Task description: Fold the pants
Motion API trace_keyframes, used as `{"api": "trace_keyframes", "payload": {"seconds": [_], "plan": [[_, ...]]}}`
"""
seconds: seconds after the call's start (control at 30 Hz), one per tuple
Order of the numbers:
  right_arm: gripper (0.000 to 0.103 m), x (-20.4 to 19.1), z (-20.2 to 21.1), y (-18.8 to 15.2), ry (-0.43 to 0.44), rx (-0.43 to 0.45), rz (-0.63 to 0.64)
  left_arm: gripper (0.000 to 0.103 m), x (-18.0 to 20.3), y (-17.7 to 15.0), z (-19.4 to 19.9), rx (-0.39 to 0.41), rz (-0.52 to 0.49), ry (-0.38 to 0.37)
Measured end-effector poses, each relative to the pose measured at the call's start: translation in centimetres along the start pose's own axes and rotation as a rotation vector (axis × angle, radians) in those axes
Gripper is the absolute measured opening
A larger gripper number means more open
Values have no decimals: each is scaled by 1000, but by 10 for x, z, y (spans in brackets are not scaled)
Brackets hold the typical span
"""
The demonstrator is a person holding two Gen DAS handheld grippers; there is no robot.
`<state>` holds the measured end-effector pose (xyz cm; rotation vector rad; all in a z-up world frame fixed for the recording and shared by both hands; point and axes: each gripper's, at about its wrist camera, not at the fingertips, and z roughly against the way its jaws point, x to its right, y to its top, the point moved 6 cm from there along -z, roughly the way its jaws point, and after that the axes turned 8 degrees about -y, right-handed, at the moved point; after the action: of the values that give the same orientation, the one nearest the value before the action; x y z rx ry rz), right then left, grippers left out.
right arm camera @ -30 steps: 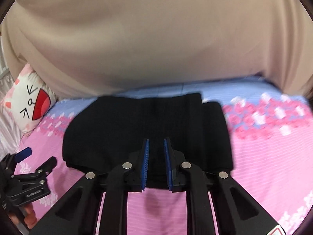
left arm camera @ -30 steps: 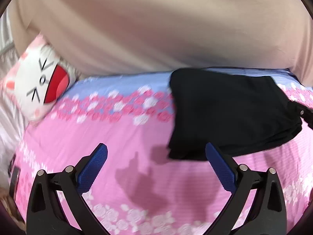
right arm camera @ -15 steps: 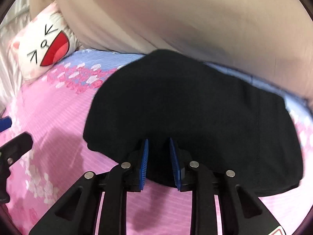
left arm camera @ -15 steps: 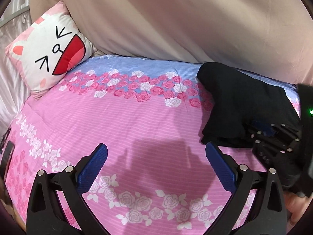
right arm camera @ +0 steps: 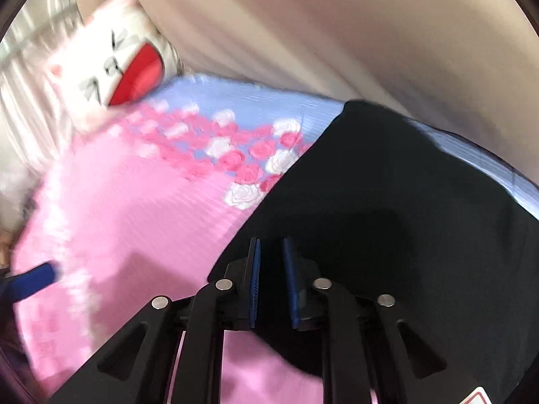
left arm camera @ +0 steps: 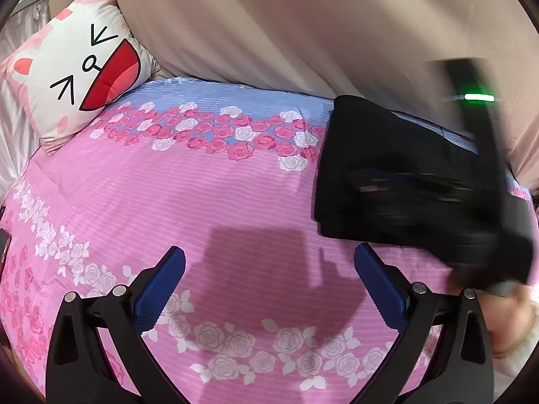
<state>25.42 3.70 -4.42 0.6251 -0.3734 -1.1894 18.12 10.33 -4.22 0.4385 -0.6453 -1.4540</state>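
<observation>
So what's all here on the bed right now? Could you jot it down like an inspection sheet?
Surface: bedspread, pink with rose print and a blue band at the far edge.
Job's things: black pants, folded into a compact stack on the spread.
Clutter: cat-face pillow at the far left corner.
Grippers: left gripper open, above bare spread, holding nothing; right gripper with fingers nearly together over the pants' near edge; whether it pinches fabric cannot be told.
Cables: nothing seen.
Surroundings: beige curtain behind the bed.
</observation>
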Motion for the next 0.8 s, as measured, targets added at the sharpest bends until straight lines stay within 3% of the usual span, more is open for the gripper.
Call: {"api": "trace_keyframes", "payload": {"seconds": [0.1, 0.17, 0.2, 0.27, 0.3, 0.33, 0.37, 0.4, 0.47, 0.57, 0.6, 0.63, 0.67, 0.8], "plan": [[13, 55, 37, -15, -152, 66, -74, 98, 4, 2, 2, 5, -10, -13], [15, 114, 51, -39, -300, 59, -172, 98, 13, 4, 1, 6, -13, -40], [4, 137, 51, -50, -345, 34, -206, 98, 19, 4, 0, 4, -18, -54], [4, 177, 55, -65, -223, 31, -334, 98, 38, 5, -3, -1, -44, -79], [18, 189, 64, -68, -128, 28, -441, 98, 43, 5, -3, 0, -53, -81], [28, 195, 69, -68, -122, 28, -475, 98, 52, 4, -4, 2, -71, -82], [55, 198, 74, -66, -138, 39, -468, 98, 57, 4, -4, 2, -80, -84], [65, 198, 74, -63, -148, 49, -443, 98, 64, 2, -4, 0, -92, -90], [64, 198, 66, -59, -177, 33, -414, 98, 73, 1, -4, -3, -103, -96], [45, 191, 36, -62, -90, -11, -418, 98, 82, 0, -7, -11, -120, -94], [26, 189, 35, -62, -82, 10, -416, 98, 86, 0, -10, -18, -127, -89], [18, 185, 37, -58, -50, 16, -409, 98, 88, 0, -12, -22, -131, -87], [15, 184, 43, -52, -29, 29, -404, 98, 91, 2, -14, -26, -136, -87], [15, 201, 84, -28, -75, 114, -353, 98, 103, 7, -15, -18, -157, -94]]}}
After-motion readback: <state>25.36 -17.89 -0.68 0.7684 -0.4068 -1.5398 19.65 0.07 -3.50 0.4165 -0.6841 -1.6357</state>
